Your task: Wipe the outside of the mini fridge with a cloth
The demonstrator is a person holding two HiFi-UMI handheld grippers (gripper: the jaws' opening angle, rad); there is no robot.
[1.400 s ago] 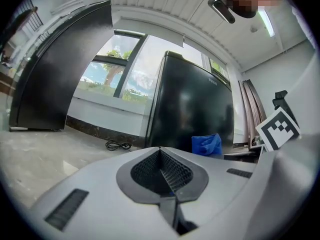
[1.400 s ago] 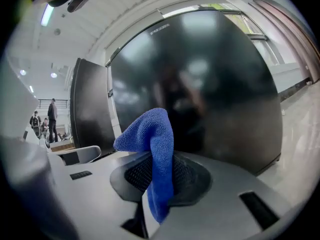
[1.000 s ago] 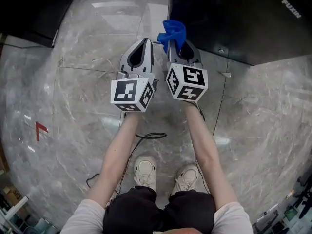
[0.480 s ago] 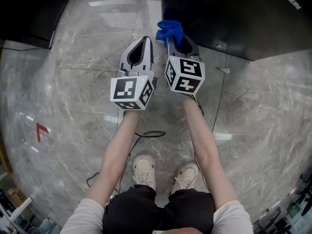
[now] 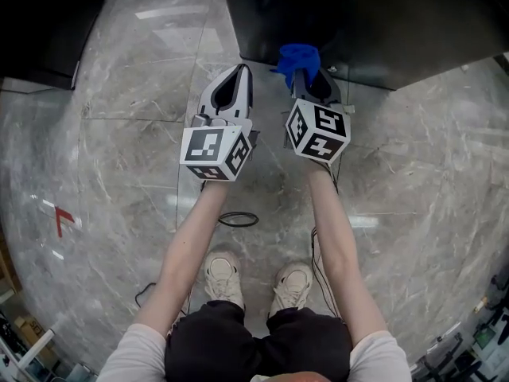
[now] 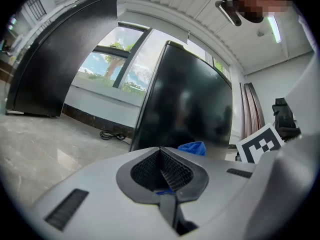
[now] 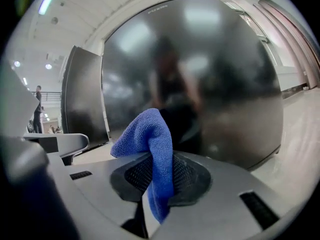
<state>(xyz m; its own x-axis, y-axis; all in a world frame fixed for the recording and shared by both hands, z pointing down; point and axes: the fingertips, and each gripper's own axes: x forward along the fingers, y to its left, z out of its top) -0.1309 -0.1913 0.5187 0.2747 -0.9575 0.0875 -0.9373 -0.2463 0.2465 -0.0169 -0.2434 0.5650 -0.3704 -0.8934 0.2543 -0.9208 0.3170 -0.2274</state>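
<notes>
The black mini fridge point(image 5: 374, 22) stands on the floor ahead of me; it fills the right gripper view point(image 7: 200, 79) and shows in the left gripper view point(image 6: 187, 104). My right gripper point(image 5: 306, 74) is shut on a blue cloth point(image 5: 298, 56), whose bunched end point(image 7: 150, 139) sticks up at the fridge's lower front edge. Whether the cloth touches the fridge I cannot tell. The left gripper point(image 5: 237, 74) hovers beside it, to the left of the fridge, jaws shut with nothing held point(image 6: 161, 166). The blue cloth point(image 6: 192, 147) peeks past it.
A second black appliance point(image 5: 44, 22) stands at the far left on the grey marble floor point(image 5: 127, 173). A black cable point(image 5: 237, 219) loops on the floor near my feet, and a red mark point(image 5: 62, 217) lies to the left.
Both grippers shifted relative to the fridge: the right one with the cloth moved right along the fridge's front edge. The left gripper kept its place beside it.
</notes>
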